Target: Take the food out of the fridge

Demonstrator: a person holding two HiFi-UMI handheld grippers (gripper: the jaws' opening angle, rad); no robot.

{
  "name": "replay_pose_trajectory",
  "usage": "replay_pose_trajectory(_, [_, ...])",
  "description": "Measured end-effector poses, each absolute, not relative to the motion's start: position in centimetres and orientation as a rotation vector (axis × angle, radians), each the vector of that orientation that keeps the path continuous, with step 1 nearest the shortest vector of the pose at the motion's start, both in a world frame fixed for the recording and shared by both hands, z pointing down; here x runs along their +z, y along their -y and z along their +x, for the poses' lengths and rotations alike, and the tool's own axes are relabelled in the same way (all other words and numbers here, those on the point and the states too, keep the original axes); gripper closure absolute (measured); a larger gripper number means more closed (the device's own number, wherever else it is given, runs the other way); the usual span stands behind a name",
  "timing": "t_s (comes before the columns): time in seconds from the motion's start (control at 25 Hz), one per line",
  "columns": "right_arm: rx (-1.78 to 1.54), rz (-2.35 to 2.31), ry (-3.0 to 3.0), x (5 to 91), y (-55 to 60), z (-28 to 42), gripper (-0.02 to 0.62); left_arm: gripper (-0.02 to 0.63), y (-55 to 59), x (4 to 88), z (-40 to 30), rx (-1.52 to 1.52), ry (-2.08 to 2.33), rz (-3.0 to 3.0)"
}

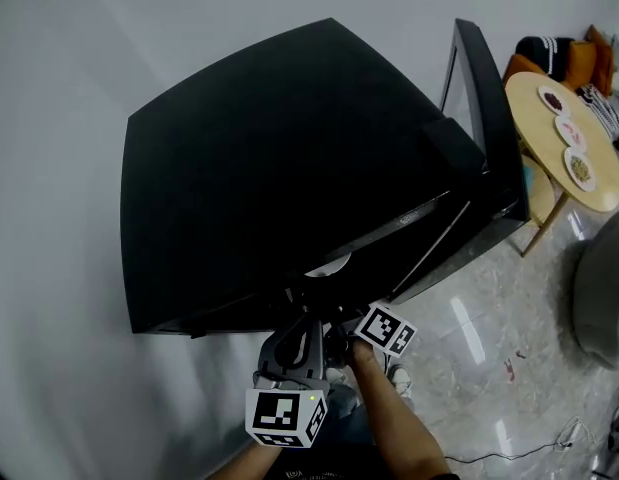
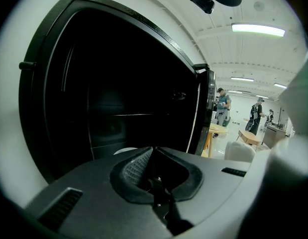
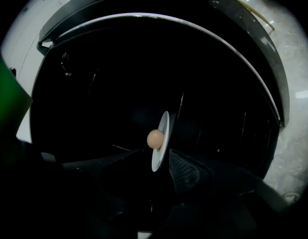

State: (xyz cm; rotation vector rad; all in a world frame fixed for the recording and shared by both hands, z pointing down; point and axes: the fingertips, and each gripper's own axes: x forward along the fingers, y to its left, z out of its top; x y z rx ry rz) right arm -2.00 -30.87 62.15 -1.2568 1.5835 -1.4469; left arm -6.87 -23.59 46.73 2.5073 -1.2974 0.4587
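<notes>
Black fridge (image 1: pixel 289 168), its door (image 1: pixel 484 108) swung wide on the right. Just inside the dark opening is a white plate (image 3: pixel 160 151) with a round tan food ball (image 3: pixel 154 139). The right gripper (image 3: pixel 157 158) is spread open astride the plate's rim. The left gripper (image 2: pixel 153 152) is closed and empty beside it. Glossy marbled floor (image 1: pixel 509 358); a round table (image 1: pixel 534 143) stands well apart.

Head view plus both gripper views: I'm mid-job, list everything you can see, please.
fridge: one, black, centre of the head view, door swung open.
plate: one, white, inside the fridge.
food ball: one, tan, round, on that plate.
table: one, round, light wood, beyond the fridge door.
dishes: three, white, holding food, on the table.
people: about three, standing far off past the door.
left gripper: one, dark grey, jaws together, nothing in them, facing the fridge opening.
right gripper: one, dark, jaws open, reaching into the fridge with the plate right at their tips.
</notes>
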Motion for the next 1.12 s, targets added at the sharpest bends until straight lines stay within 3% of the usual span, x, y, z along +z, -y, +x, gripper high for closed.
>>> replay_pose_trajectory(0.56, [-1.534, -1.289, -1.458, 64.7, 33.3, -2.6, 0.453, 0.586, 24.7, 46.7, -7.8, 0.444, 1.291, 2.540])
replay_pose_trajectory(0.88, [-1.560, -1.246, -1.402, 64.8, 33.4, -2.6, 0.525, 0.586, 24.2, 47.0, -7.5, 0.460, 1.286, 2.542])
replay_pose_trajectory(1.12, [-1.570, -1.216, -1.375, 64.9, 32.9, -2.5, 0.531, 0.586, 24.3, 46.9, -7.6, 0.456, 1.298, 2.537])
